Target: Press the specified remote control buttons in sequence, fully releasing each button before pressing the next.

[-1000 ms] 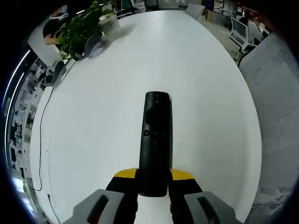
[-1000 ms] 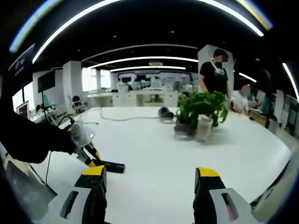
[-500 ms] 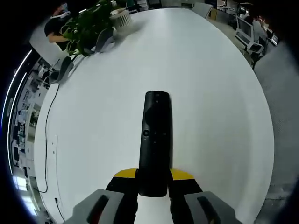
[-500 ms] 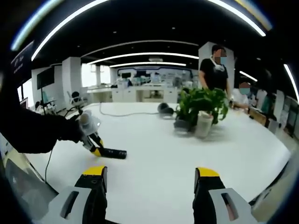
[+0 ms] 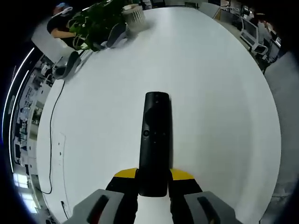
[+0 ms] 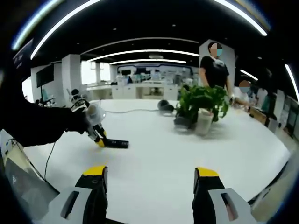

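the left gripper (image 5: 153, 179) clamps the remote (image 5: 155, 140) by its tail end; it looks light, stiff, slick. right gripper (image 6: 148, 179) jaws stand open, empty.

Ahead of us the white table (image 5: 210, 93) lies open on every side of the black remote control (image 5: 155, 140), so a gripper could come at it from either flank or from beyond its far end. We see the only clutter gathered at the far edge: a potted plant (image 5: 100, 18) in a white pot, with grey headphones (image 5: 67, 65) just beside it and a thin black cable (image 5: 49, 135) trailing along the table's left margin. In the right gripper view, we find a broad bare stretch of table between our own spread jaws and the left gripper (image 6: 96, 135); the plant (image 6: 203, 105) stands well apart, to the right.
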`<state>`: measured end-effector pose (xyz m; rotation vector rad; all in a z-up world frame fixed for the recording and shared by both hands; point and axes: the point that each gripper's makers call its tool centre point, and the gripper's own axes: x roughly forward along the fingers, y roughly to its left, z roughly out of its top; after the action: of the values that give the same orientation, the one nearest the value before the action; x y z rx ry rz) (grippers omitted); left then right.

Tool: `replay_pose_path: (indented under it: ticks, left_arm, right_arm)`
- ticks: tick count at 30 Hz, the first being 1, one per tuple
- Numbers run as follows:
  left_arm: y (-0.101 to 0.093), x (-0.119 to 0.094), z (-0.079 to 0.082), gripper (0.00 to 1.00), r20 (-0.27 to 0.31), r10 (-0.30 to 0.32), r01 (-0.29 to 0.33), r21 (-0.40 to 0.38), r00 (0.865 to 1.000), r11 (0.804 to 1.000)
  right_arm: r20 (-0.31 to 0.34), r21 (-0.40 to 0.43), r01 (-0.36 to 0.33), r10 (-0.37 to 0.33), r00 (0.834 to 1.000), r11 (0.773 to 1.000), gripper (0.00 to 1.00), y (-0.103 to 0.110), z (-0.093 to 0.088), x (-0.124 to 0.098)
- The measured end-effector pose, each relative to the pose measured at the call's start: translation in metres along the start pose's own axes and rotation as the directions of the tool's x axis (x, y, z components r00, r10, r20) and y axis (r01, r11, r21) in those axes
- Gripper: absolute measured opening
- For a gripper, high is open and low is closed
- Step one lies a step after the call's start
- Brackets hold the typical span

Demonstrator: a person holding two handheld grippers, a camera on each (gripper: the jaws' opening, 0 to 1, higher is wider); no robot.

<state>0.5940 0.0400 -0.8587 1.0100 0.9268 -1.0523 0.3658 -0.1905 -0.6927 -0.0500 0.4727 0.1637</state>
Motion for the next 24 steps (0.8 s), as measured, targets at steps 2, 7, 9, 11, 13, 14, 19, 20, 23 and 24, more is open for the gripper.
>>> replay_pose_path:
  ticks: [2,7,9,11,13,14,19,20,23,24]
  left_arm:
    - [0.006,0.001,0.001,0.24,-0.003,0.007,-0.007,0.0,1.0,1.0]
    - [0.021,0.004,0.003,0.24,-0.006,0.01,-0.011,-0.022,1.0,1.0]
    - [0.026,0.005,0.004,0.24,-0.01,0.014,-0.014,-0.023,1.0,1.0]
    - [0.032,0.006,0.005,0.24,-0.012,0.016,-0.017,-0.024,1.0,1.0]
    - [0.037,0.006,0.007,0.24,-0.015,0.019,-0.019,-0.019,1.0,1.0]
    - [0.039,0.007,0.008,0.24,-0.015,0.02,-0.02,-0.016,1.0,1.0]
    - [0.049,0.009,0.011,0.24,-0.022,0.019,-0.019,-0.009,1.0,1.0]
    - [0.05,0.01,0.012,0.24,-0.02,0.019,-0.019,-0.01,1.0,1.0]
    - [0.053,0.014,0.014,0.24,-0.023,0.017,-0.018,-0.011,1.0,1.0]
    - [0.053,0.015,0.014,0.24,-0.027,0.019,-0.019,-0.006,0.999,1.0]
  right_arm:
    - [-0.005,0.0,0.001,-0.001,1.0,1.0,0.74,0.0,-0.001,0.0]
    - [-0.011,0.001,0.004,-0.004,1.0,1.0,0.73,-0.001,-0.002,0.001]
    - [-0.012,0.0,0.003,-0.003,1.0,1.0,0.73,0.0,-0.002,0.001]
    - [-0.016,-0.002,0.004,-0.004,1.0,1.0,0.73,-0.001,-0.003,0.001]
    - [-0.019,-0.002,0.005,-0.005,1.0,1.0,0.73,-0.001,-0.003,0.001]
    - [-0.019,-0.002,0.005,-0.005,1.0,1.0,0.73,-0.001,-0.003,0.001]
    - [-0.027,-0.005,0.008,-0.008,1.0,1.0,0.73,-0.001,-0.005,0.002]
    - [-0.029,-0.005,0.007,-0.008,1.0,1.0,0.73,-0.001,-0.005,0.002]
    - [-0.032,-0.007,0.011,-0.011,0.999,1.0,0.72,-0.002,-0.005,0.002]
    - [-0.033,-0.007,0.012,-0.012,0.999,1.0,0.72,-0.002,-0.006,0.002]
